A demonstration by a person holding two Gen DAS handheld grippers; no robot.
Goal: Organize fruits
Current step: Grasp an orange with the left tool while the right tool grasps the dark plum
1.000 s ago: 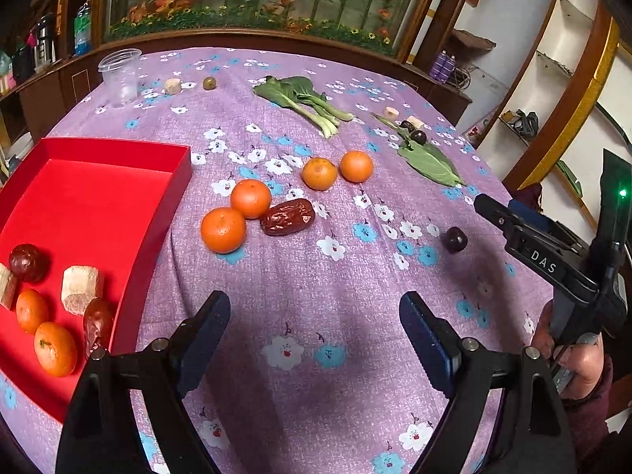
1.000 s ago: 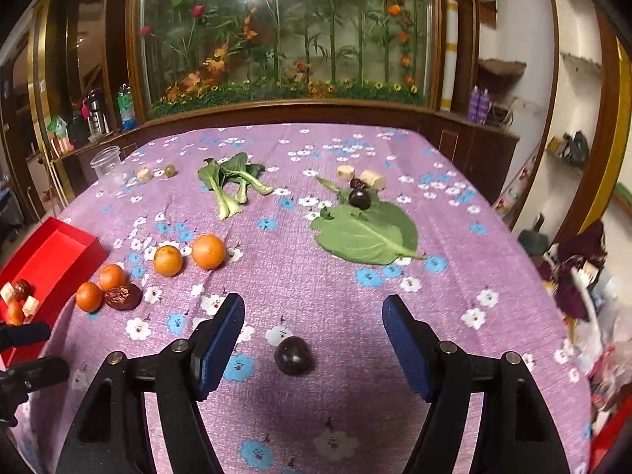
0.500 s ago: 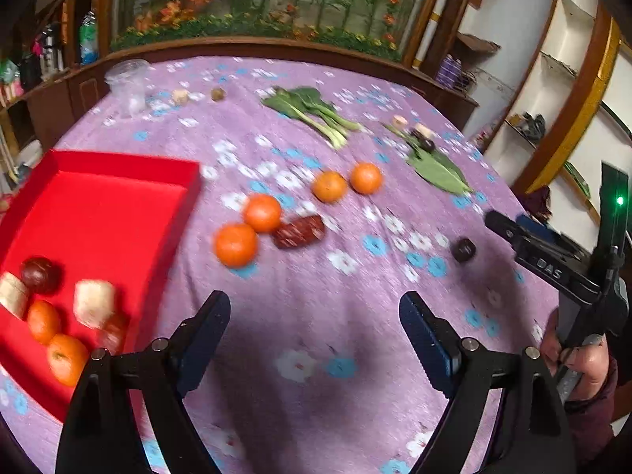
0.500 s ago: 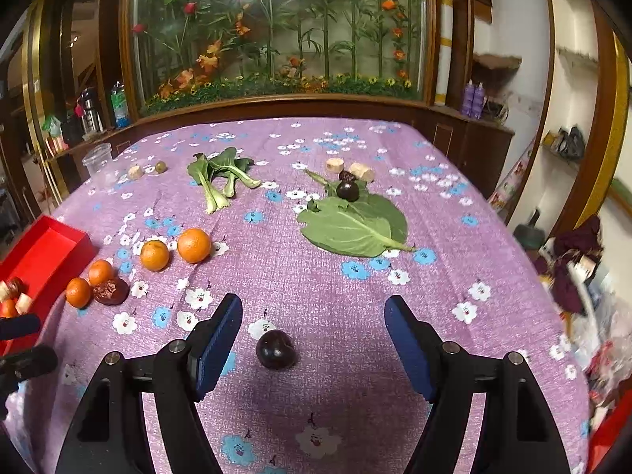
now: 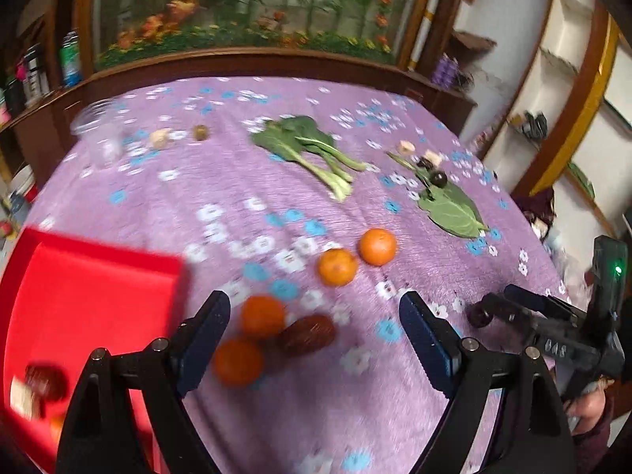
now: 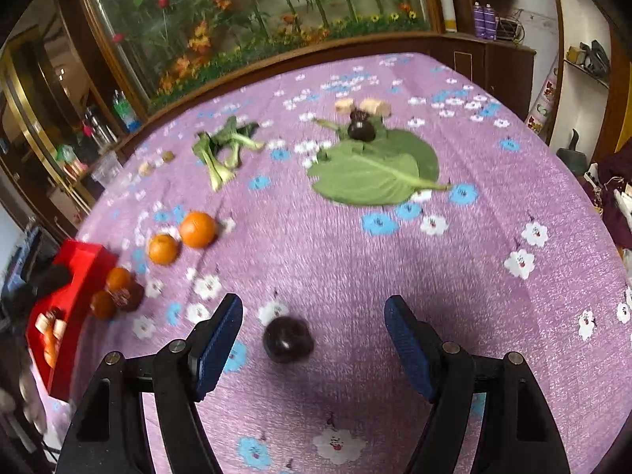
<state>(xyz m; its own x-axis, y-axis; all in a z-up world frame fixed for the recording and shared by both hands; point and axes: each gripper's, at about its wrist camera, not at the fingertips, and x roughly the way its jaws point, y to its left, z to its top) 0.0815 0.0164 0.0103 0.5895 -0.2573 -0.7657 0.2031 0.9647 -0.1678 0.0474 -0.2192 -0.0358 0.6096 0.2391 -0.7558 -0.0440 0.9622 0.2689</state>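
My left gripper (image 5: 314, 333) is open and empty above two oranges (image 5: 262, 314) and a brown date (image 5: 306, 333) that lie between its fingers. Two more oranges (image 5: 337, 266) lie further on. The red tray (image 5: 87, 296) at the left holds several fruits. My right gripper (image 6: 314, 341) is open, and a dark plum (image 6: 287, 339) lies on the cloth between its fingers. In the left wrist view the right gripper (image 5: 509, 308) is at the far right next to that plum (image 5: 479, 316).
The round table has a purple flowered cloth (image 6: 395, 256). Bok choy (image 5: 312, 154), a big green leaf (image 6: 375, 170) with another dark plum (image 6: 360, 129), pale chunks, a small green fruit (image 5: 200, 132) and a clear plastic cup (image 5: 100, 138) lie further back.
Both grippers moved forward over the table. The oranges and date now lie between the left fingers. The plum sits closer between the right fingers. Both stayed open.
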